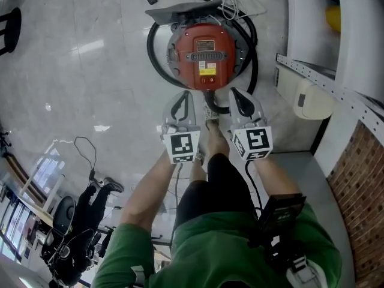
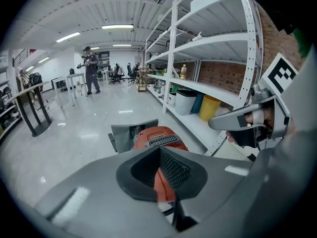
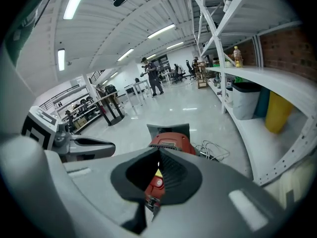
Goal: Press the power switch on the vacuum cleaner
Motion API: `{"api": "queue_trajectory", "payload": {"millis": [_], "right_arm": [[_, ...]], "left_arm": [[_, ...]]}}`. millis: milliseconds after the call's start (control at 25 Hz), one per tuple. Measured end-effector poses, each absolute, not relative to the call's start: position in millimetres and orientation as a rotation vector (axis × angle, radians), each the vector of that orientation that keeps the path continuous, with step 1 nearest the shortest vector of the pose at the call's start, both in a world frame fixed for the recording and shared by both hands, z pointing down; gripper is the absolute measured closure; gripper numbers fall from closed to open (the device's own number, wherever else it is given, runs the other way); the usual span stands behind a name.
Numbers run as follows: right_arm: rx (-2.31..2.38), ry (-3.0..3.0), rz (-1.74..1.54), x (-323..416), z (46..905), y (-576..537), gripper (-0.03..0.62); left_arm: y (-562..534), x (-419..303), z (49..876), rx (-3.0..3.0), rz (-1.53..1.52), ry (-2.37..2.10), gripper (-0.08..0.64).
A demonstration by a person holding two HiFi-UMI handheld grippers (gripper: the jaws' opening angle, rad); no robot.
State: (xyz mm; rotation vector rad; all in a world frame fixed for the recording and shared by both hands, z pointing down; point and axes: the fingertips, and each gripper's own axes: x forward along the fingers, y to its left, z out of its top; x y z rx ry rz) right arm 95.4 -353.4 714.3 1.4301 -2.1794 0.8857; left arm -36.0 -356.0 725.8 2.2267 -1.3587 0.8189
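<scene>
While both grippers hover side by side, the round red canister vacuum cleaner (image 1: pixel 203 48) sits on the floor straight ahead, just past their tips. Left gripper (image 1: pixel 185 98) and right gripper (image 1: pixel 236 95) are both clenched and empty. The right seems lined up on a small red button (image 3: pixel 157 181), probably the switch. Glossy pale floor (image 1: pixel 90 71), white metal shelving (image 1: pixel 312 71) on the right.

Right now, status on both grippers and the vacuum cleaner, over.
Left gripper, right gripper: both shut, empty. Vacuum cleaner on floor just ahead, untouched. Black hose loops round it; nothing between.
</scene>
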Motion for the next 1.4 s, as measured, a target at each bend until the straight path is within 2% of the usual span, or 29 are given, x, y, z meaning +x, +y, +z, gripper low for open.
{"api": "queue_trajectory", "payload": {"millis": [640, 800, 1400], "right_arm": [[1.314, -2.167, 0.896, 88, 788, -339, 0.589], [1.269, -2.174, 0.884, 80, 801, -336, 0.589], [1.214, -2.14, 0.89, 69, 839, -339, 0.588]], "left_arm": [[-348, -17, 805, 2.175, 0.892, -1.236, 0.551], [-345, -11, 821, 2.178, 0.913, -1.182, 0.522], [-348, -5, 847, 2.164, 0.894, -1.133, 0.516]]}}
